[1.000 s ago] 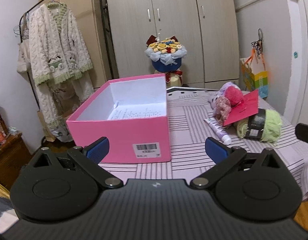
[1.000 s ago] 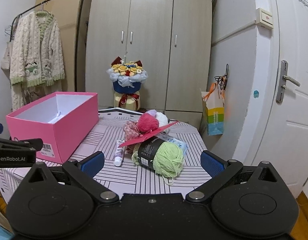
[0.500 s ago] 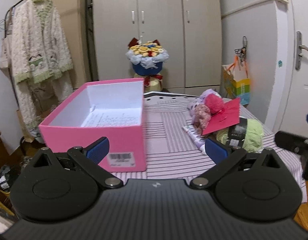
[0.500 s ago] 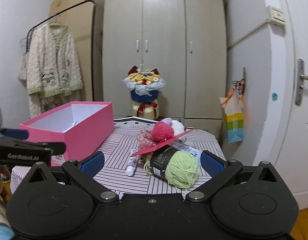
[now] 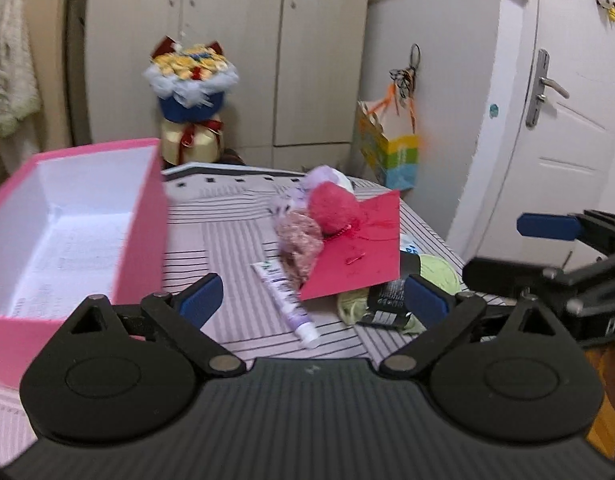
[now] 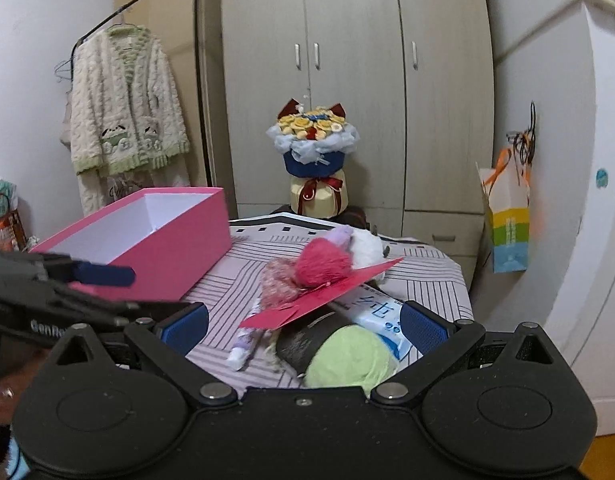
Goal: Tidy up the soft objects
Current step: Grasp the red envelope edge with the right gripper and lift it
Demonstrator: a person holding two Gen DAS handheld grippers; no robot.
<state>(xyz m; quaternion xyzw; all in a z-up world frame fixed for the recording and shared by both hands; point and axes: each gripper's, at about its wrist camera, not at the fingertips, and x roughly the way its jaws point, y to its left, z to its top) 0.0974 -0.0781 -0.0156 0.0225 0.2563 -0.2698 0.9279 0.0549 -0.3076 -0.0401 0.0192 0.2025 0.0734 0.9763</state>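
An open pink box [image 5: 139, 232] with a white inside stands at the left of the striped tablecloth [image 5: 227, 240]. To its right is a pile: a pink pompom [image 5: 333, 210], a purple fluffy piece [image 5: 323, 174], a speckled pink scrunchie [image 5: 299, 240], a red card [image 5: 359, 248] and green yarn [image 5: 435, 276]. My left gripper [image 5: 312, 298] faces the pile, jaws wide but closing, gripping nothing. My right gripper [image 6: 304, 330] is open just short of the green yarn [image 6: 351, 358] and red card [image 6: 319, 298], beside the pink box [image 6: 147, 240].
A white tube [image 5: 285, 304] lies in front of the pile and a tissue pack [image 6: 379, 316] sticks out under the card. Behind the table stand a bouquet [image 6: 313, 152], a wardrobe [image 6: 347, 60], a cardigan on a rack [image 6: 123, 104], a gift bag [image 6: 507, 232] and a door [image 5: 567, 120].
My left gripper has swung right, from facing the pink box to facing the pile. My right gripper has moved in closer to the yarn. Each gripper now shows in the other's view.
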